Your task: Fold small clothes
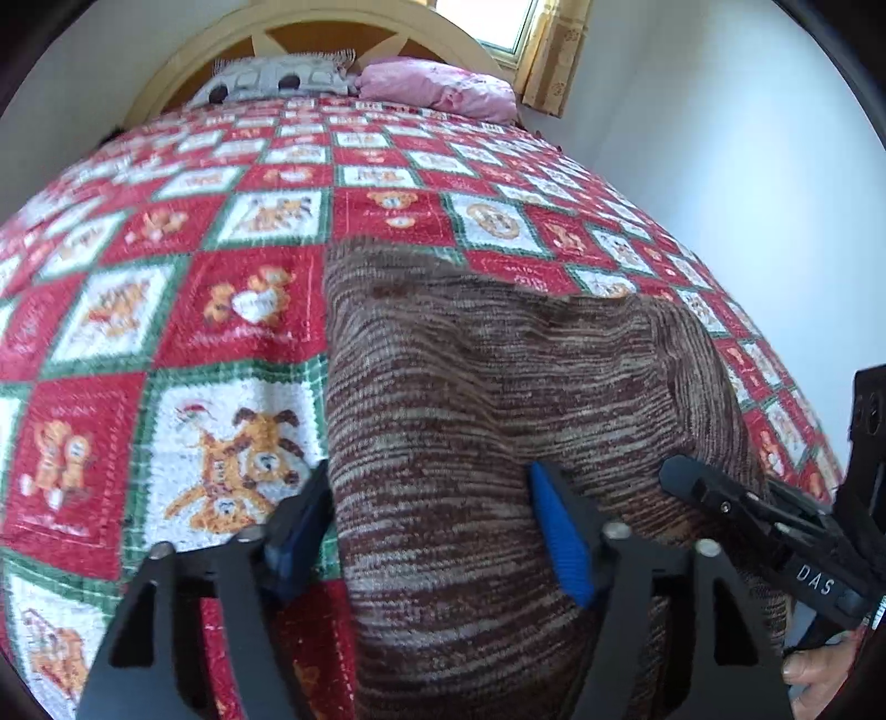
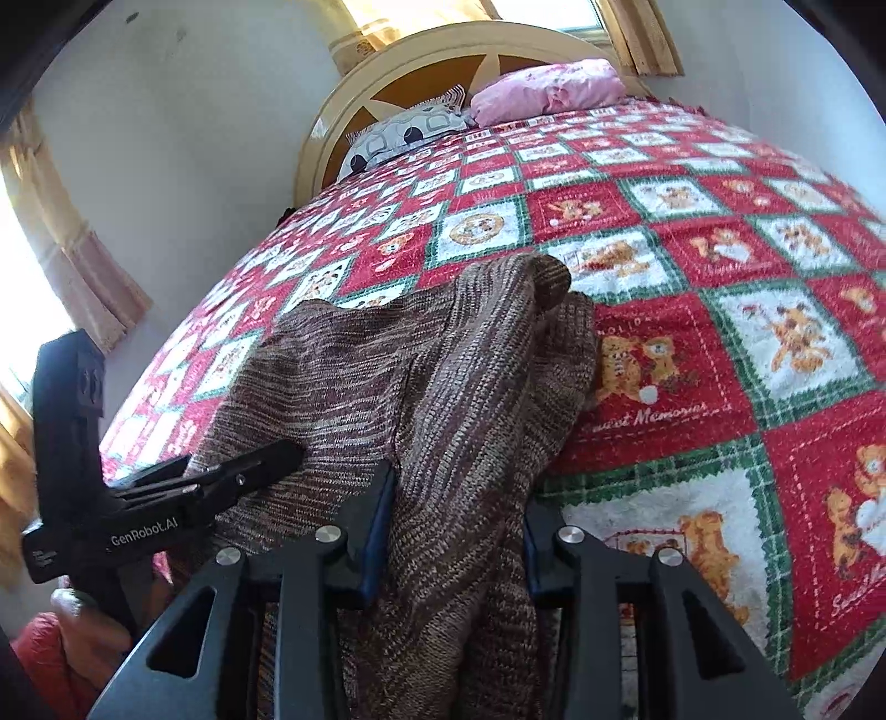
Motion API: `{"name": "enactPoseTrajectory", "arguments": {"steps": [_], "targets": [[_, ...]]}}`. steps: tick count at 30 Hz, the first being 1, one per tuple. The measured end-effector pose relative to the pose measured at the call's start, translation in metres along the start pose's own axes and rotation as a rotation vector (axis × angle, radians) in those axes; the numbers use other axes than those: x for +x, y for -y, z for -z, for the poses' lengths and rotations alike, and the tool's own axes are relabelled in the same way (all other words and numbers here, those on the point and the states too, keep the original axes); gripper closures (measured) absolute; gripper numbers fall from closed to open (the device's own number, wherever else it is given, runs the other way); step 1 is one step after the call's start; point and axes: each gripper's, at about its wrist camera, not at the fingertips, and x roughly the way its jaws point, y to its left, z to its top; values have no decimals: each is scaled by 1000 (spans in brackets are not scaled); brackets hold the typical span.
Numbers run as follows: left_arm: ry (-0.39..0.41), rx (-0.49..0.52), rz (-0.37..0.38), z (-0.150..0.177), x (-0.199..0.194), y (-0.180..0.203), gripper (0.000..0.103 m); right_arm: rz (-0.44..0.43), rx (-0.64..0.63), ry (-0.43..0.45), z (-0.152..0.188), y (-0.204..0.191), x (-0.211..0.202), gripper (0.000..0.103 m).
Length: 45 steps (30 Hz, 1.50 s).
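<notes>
A brown striped knitted garment [image 1: 487, 421] lies on the bed, its near part bunched between my grippers. In the left wrist view my left gripper [image 1: 432, 520] has its blue-padded jaws wide apart, with the garment's near left edge lying between them. My right gripper [image 1: 736, 504] shows at the right edge of that view, over the garment. In the right wrist view the garment [image 2: 443, 376] is bunched into a thick fold, and my right gripper [image 2: 457, 531] holds that fold between its jaws. My left gripper [image 2: 232, 471] shows at the left there, resting on the cloth.
The bed is covered by a red, white and green teddy-bear quilt [image 1: 210, 310]. A grey patterned pillow [image 1: 277, 77] and a pink pillow [image 1: 443, 88] lie at the cream headboard [image 2: 443, 50]. White walls flank the bed, with curtained windows behind and left.
</notes>
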Motion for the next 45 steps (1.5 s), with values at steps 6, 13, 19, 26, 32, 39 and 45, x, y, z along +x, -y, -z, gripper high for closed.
{"name": "enactPoseTrajectory", "arguments": {"steps": [6,13,19,26,32,39,45], "targets": [[1,-4,-44,-4,-10,1,59,84,-56,13,-2,-19,-9,74],[-35,-24,-12,-8,-14,-4,66,105,-34,22,-2,-23,-17,75],[19,-105,104,-11,-40,-16,79,96,-41,70,-3,-37,-42,77],[-17,-97,49,-8,-31,-13,63,144,-105,90,-3,-57,-53,77],[-122,-194,101,-22,4,-28,27,138,-42,55,-6,-42,-41,77],[-104,-148,109,-22,14,-23,29,23,137,-3,-6,0,-27,43],[-89,-129,125,-27,6,-22,55,-38,220,-38,-19,16,-1,38]]}}
